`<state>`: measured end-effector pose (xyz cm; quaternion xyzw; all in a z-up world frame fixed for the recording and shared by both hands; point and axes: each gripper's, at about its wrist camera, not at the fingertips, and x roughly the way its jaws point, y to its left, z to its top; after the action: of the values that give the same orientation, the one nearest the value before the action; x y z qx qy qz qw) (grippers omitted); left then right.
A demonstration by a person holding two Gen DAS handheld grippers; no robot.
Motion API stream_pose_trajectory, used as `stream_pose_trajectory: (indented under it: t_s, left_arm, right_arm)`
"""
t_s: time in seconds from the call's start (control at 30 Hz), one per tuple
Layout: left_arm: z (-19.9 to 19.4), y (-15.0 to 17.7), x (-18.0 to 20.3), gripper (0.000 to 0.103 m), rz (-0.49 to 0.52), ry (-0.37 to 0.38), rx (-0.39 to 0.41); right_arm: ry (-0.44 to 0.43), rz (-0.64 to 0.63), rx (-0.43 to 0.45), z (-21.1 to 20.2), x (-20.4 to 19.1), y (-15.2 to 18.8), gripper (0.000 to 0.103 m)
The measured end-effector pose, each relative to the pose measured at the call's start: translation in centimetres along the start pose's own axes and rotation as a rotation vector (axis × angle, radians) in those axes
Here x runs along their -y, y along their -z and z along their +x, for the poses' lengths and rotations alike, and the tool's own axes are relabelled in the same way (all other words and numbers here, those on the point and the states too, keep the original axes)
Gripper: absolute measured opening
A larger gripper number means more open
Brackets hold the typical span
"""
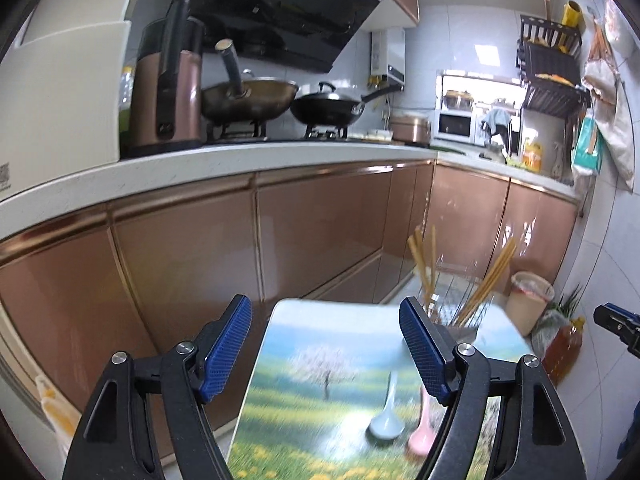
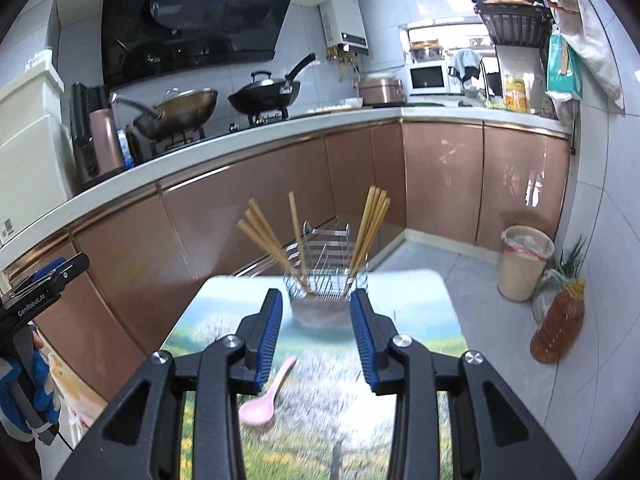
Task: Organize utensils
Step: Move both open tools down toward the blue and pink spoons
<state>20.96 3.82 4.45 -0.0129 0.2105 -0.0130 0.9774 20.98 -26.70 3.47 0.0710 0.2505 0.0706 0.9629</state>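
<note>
Kitchen worktop [image 2: 432,320], landscape print: wire holder [image 2: 326,276] holds chopsticks [image 2: 370,224]; pink spoon [image 2: 262,396], white spoon [image 1: 386,420] lie loose. Left gripper [image 1: 326,344] fingers spread, right gripper [image 2: 316,336] fingers apart, both empty.

Bright daylight enters through the far window [image 2: 444,40], leaving glare on the glossy cabinet doors [image 2: 516,184]. The near tabletop [image 1: 320,392] is motion-blurred; fisheye edges bend and darken.
</note>
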Motion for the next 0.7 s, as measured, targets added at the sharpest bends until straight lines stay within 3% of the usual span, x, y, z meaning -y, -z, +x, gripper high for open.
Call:
stream_pose_trajectory:
  t_s: [0.33,0.47,0.7]
  left_arm:
    - [1.2,3.4,-1.4,0.075,0.029,0.021,-0.148]
    - [3.8,4.8,-0.8,0.075,0.065,0.048,-0.246]
    - [11.8,6.9,1.6,0.075,0.117,0.153,-0.475]
  right_arm:
    - [-0.024,0.023,-0.126,1.3,-1.0,3.7,0.034]
    - [-0.059,0.055,-0.223,4.1,-0.8,5.0,0.034]
    - [-0.106,0.111,-0.396,10.6,0.0,7.2,0.034]
